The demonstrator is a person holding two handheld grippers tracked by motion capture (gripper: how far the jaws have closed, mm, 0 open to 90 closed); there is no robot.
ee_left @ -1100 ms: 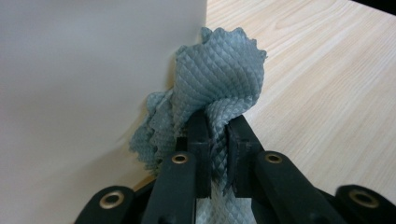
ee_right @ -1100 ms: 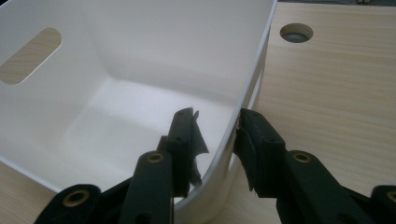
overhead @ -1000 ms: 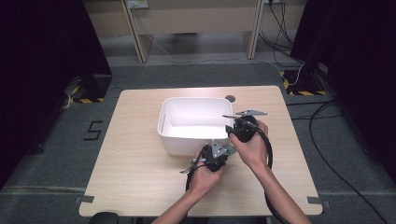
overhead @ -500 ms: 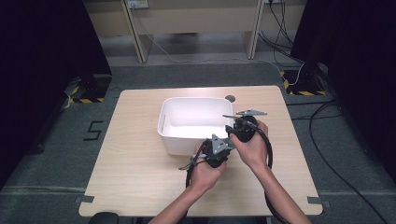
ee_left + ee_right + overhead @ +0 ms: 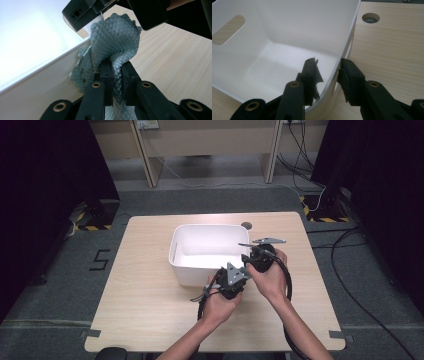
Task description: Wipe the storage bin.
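Pinching quilted grey cloth (image 5: 113, 42), left tool (image 5: 116, 72) beside smooth tub (image 5: 37, 82).

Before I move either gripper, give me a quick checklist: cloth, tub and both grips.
1. Left gripper shut on the cloth: ok, the grey cloth is bunched between its jaws.
2. Right gripper astride the tub wall: ok, one jaw stands inside the rim and one outside, with a gap, so it is open.
3. Cloth inside the tub: not ok, it hangs outside, against the tub's outer wall.
4. Tub standing flat on the table: ok in the high view.
5. Scrap by the right gripper's inner jaw: cannot tell what it is.
6. Room between the grippers: not ok, they sit close together at the tub's near corner.
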